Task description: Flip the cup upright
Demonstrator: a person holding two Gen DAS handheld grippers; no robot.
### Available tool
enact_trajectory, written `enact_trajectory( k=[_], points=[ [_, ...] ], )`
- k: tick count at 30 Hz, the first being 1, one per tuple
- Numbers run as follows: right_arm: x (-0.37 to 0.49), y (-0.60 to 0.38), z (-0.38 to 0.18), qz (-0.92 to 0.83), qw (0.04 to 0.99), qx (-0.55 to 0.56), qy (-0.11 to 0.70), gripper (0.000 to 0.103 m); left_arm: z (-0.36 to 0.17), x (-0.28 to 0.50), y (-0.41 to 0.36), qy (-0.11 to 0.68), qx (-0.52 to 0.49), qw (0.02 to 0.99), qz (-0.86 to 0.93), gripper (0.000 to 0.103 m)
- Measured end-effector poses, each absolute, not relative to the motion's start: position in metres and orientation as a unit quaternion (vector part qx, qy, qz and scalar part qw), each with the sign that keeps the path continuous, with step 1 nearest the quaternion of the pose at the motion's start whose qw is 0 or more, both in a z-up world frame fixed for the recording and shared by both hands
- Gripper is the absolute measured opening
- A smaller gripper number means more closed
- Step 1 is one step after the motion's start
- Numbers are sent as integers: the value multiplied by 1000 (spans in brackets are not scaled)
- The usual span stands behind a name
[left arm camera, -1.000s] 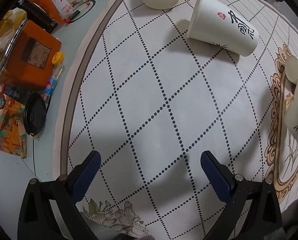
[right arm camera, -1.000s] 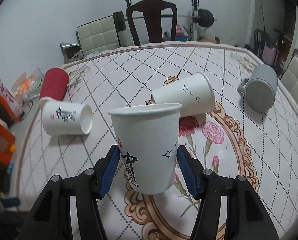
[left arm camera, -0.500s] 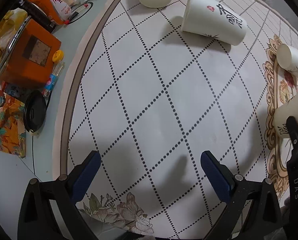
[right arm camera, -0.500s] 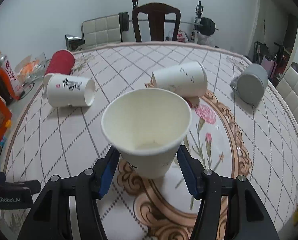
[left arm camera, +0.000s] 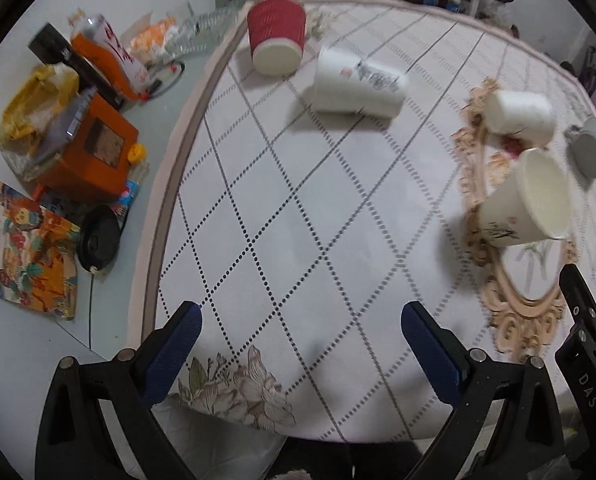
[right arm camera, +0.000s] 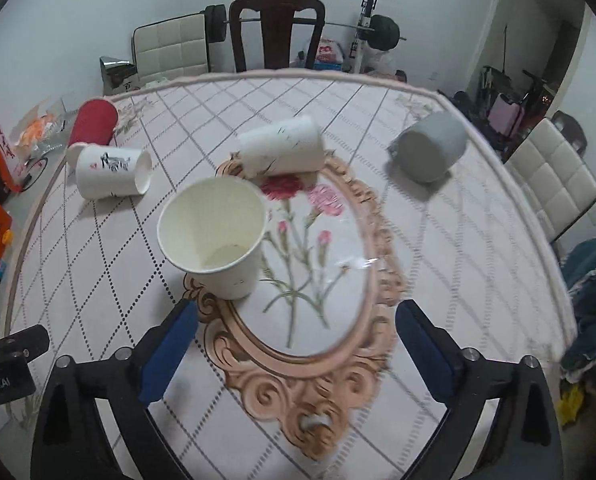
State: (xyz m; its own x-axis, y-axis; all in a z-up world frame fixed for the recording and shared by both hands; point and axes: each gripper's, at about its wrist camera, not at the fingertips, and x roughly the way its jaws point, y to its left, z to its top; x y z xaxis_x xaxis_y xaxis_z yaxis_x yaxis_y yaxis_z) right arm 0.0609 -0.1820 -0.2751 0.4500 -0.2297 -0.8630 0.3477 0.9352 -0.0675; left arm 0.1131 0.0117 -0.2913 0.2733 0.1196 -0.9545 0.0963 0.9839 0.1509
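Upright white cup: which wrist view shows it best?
Right wrist. The upright white cup sits near centre, sharp, its open mouth and inside bottom visible, standing free ahead of the open right gripper. In the left wrist view it is near the right edge, blurred and distorted.

"DAS" shows on the right tongs' black body [left arm camera: 588, 384], and "obot.AI" on the left tongs' body [right arm camera: 2, 384].

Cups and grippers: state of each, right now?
Near white cup: upright, released.
Printed white cup: on its side.
Middle white cup: on its side.
Red cup: on its side.
Grey mug: on its side.
Left gripper: open.
Right gripper: open.
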Motion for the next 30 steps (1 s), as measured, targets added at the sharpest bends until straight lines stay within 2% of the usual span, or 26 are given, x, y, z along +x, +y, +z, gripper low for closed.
enact_trajectory(
  k=[18, 30],
  points=[
    [-62, -200, -77, -156, 877, 36, 453, 103, -110, -14, -4, 463, 67, 884, -15, 102],
    [-116, -195, -12, -150, 894, 36, 421, 103, -65, -61, 6, 423, 58, 904, -21, 103]
  ],
)
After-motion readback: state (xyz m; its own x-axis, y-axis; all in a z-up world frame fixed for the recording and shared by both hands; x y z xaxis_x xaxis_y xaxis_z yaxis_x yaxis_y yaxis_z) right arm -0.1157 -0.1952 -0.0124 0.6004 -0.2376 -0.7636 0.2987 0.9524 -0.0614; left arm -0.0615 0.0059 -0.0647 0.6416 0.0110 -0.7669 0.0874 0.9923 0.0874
